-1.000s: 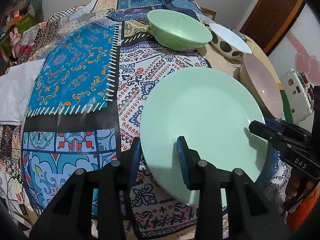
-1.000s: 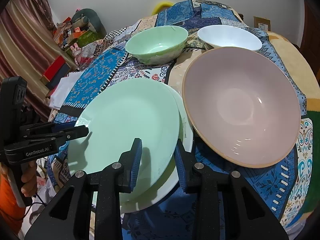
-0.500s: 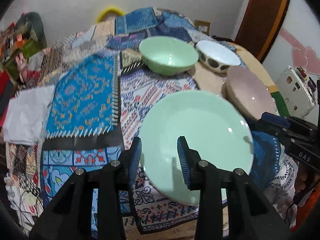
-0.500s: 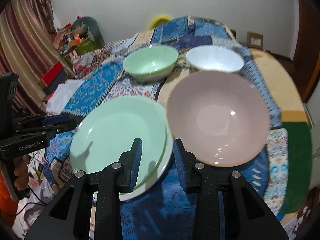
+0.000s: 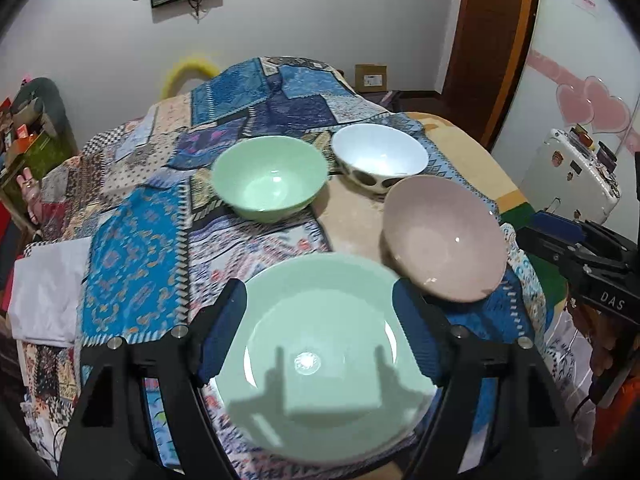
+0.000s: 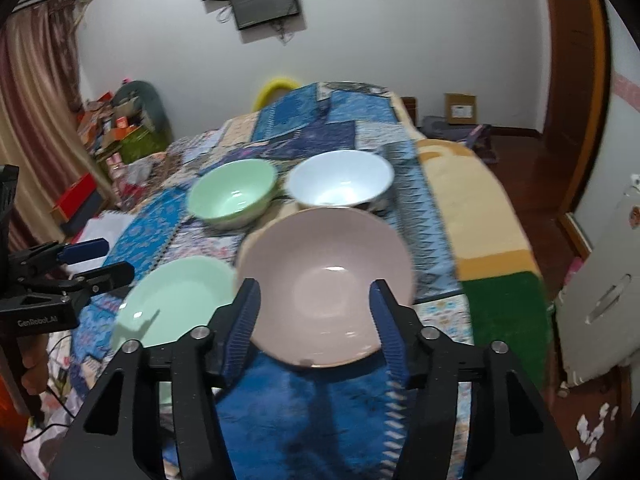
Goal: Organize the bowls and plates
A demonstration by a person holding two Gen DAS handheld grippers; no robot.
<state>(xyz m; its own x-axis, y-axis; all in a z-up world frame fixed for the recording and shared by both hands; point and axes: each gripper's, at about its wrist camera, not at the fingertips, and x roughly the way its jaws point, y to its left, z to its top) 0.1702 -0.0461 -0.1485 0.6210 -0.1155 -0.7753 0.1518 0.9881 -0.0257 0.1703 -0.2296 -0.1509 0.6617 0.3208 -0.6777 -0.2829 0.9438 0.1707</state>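
A green plate (image 5: 324, 356) (image 6: 176, 304) lies at the near edge of the patchwork-covered table. A pink bowl (image 5: 444, 236) (image 6: 328, 280) sits tilted to its right. A green bowl (image 5: 270, 184) (image 6: 232, 192) and a white spotted bowl (image 5: 380, 156) (image 6: 340, 178) stand behind. My left gripper (image 5: 320, 336) is open and empty, raised above the green plate. My right gripper (image 6: 314, 320) is open and empty, raised in front of the pink bowl. Each gripper shows in the other's view, the right one (image 5: 576, 256) and the left one (image 6: 80, 264).
A folded white cloth (image 5: 44, 288) lies at the table's left edge. A white appliance (image 5: 576, 176) stands to the right of the table. Boxes and clutter (image 6: 116, 128) sit on the floor at the far left. A wooden door (image 5: 496, 40) is at the back right.
Both grippers have opened wide and pulled back and up, away from the green plate. The plate now lies flat on the table.
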